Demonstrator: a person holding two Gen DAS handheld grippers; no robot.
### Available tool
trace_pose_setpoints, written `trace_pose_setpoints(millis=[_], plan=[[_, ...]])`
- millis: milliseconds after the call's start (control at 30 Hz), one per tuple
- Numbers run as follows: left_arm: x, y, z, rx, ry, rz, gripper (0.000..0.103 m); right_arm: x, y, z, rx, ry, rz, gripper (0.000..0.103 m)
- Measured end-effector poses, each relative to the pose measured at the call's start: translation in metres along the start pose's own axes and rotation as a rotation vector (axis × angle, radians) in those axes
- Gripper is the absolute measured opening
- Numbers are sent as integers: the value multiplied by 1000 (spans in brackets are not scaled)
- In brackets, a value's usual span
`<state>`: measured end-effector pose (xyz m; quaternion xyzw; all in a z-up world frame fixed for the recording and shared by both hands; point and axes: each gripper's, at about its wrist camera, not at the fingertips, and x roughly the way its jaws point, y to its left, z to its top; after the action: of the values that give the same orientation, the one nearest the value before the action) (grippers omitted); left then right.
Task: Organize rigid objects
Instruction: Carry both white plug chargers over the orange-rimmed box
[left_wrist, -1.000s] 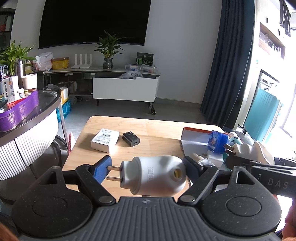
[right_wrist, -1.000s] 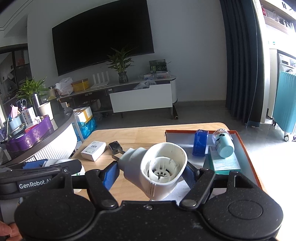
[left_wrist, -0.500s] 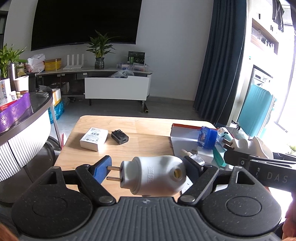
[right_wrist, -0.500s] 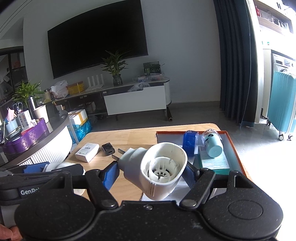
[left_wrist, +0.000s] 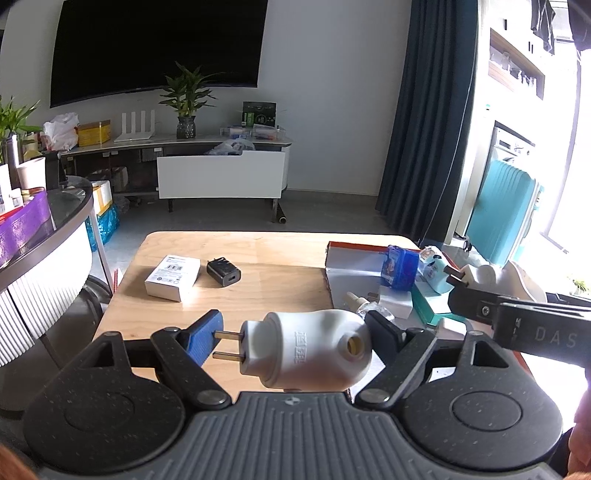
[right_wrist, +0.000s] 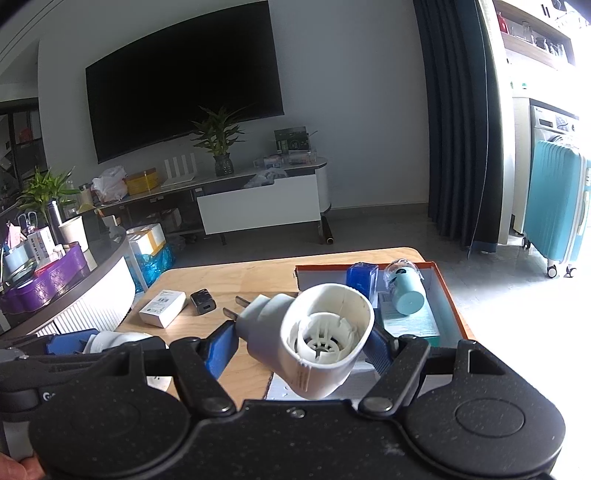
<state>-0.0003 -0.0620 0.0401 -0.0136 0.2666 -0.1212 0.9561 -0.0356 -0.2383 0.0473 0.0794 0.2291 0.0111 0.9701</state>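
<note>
My left gripper (left_wrist: 295, 332) is shut on a white plug-in device (left_wrist: 310, 354), held sideways above the wooden table (left_wrist: 266, 291); its two prongs press against the blue left pad (left_wrist: 205, 332). My right gripper (right_wrist: 303, 339) is shut on a grey-white plug-in device with a round open cup (right_wrist: 321, 339), prongs pointing left. An orange-rimmed tray (right_wrist: 447, 291) at the table's right holds a blue box (right_wrist: 362, 278), a pale blue bottle (right_wrist: 406, 291) and a teal box (right_wrist: 406, 321). In the left wrist view, the tray (left_wrist: 332, 245) and blue box (left_wrist: 400, 267) lie ahead to the right.
A white carton (left_wrist: 173, 277) and a black charger (left_wrist: 223, 272) lie on the table's far left. A round counter with a purple tray (left_wrist: 26, 225) stands to the left. A TV stand (left_wrist: 221, 177) is beyond, and a teal suitcase (right_wrist: 554, 206) at the right.
The table and its things sit slightly further left in both views, as both cameras swung a little to the right. Both grips are unchanged.
</note>
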Motion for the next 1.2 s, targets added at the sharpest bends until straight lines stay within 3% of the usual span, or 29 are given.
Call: trace_pose_setpoints(millis=[1200], plan=[[19, -36, -4, 52, 33, -77, 85, -3, -33, -1, 56, -9, -86, 86]])
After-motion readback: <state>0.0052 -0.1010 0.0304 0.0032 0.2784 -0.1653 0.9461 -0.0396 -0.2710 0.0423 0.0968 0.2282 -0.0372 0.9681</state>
